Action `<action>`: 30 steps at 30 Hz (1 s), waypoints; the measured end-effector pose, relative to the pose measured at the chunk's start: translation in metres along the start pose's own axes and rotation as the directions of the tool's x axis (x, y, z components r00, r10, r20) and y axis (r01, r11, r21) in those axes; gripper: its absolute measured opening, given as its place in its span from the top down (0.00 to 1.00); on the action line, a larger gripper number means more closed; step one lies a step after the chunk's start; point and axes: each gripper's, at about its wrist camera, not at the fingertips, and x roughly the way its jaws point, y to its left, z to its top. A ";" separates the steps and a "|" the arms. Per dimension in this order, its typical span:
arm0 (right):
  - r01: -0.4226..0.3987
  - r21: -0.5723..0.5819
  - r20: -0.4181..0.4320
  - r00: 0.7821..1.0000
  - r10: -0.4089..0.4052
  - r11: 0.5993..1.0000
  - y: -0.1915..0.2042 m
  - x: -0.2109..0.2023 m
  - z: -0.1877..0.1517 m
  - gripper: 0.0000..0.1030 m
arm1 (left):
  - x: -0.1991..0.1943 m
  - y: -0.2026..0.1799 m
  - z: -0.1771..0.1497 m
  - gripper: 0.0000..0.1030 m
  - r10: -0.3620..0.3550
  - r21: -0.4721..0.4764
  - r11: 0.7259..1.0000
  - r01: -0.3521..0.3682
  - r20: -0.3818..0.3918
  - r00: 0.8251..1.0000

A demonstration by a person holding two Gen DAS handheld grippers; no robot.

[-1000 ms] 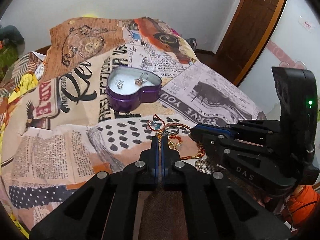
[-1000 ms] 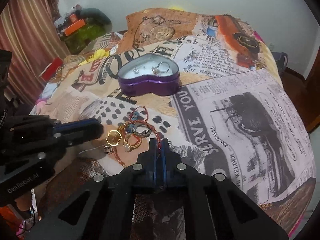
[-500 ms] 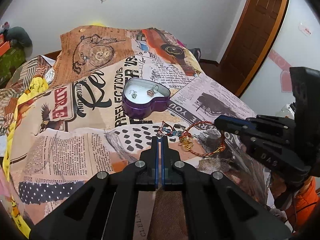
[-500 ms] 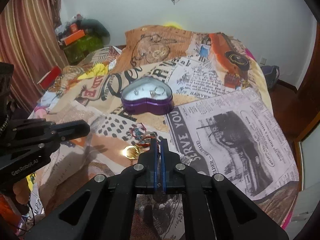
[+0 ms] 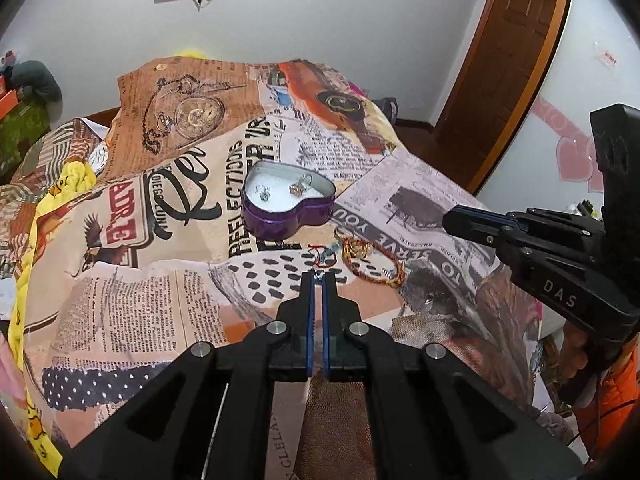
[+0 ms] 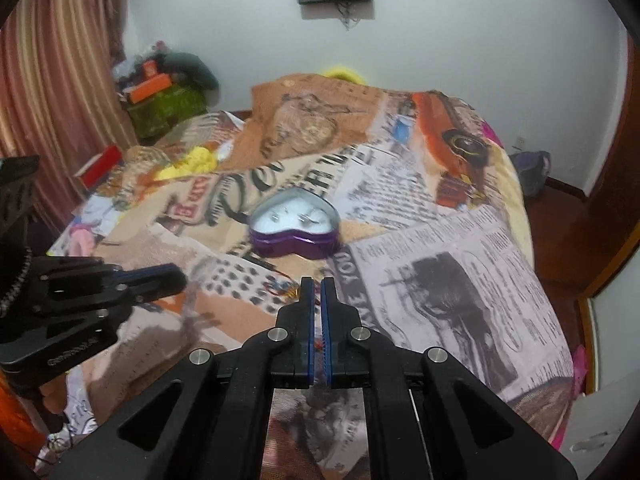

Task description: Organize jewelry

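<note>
A purple heart-shaped tin [image 5: 288, 222] [image 6: 296, 245] stands open on the newspaper-print bedspread [image 5: 140, 300], with a ring [image 5: 301, 185] and small earrings [image 5: 264, 193] on its white lining. Just in front of it lies a loose pile: a red-and-gold cord bracelet [image 5: 378, 274], gold rings [image 5: 356, 248] and a red string piece [image 5: 320, 256]; the right wrist view shows the pile [image 6: 285, 290] blurred. My left gripper [image 5: 318, 276] is shut and empty, just short of the pile. My right gripper [image 6: 316, 283] [image 5: 460, 220] is shut, raised to the pile's right, with nothing seen hanging from it.
The bed drops off at its right edge [image 6: 532, 280] toward a wooden door [image 5: 500, 64]. Striped curtains [image 6: 52, 80], a red box [image 6: 100, 164] and piled clutter [image 6: 164, 96] line the far left. A yellow cloth [image 5: 68, 184] lies on the bed's left side.
Both grippers have drawn back and up from the jewelry pile, so the tin and pile look smaller and farther. Both jaws stayed shut. The pile lies where it was.
</note>
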 end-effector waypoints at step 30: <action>-0.014 0.110 -0.140 0.990 0.029 0.994 -0.057 0.033 -0.028 0.63 | 0.105 -0.024 0.024 0.96 0.015 -0.004 1.000 -0.016 -0.171 0.985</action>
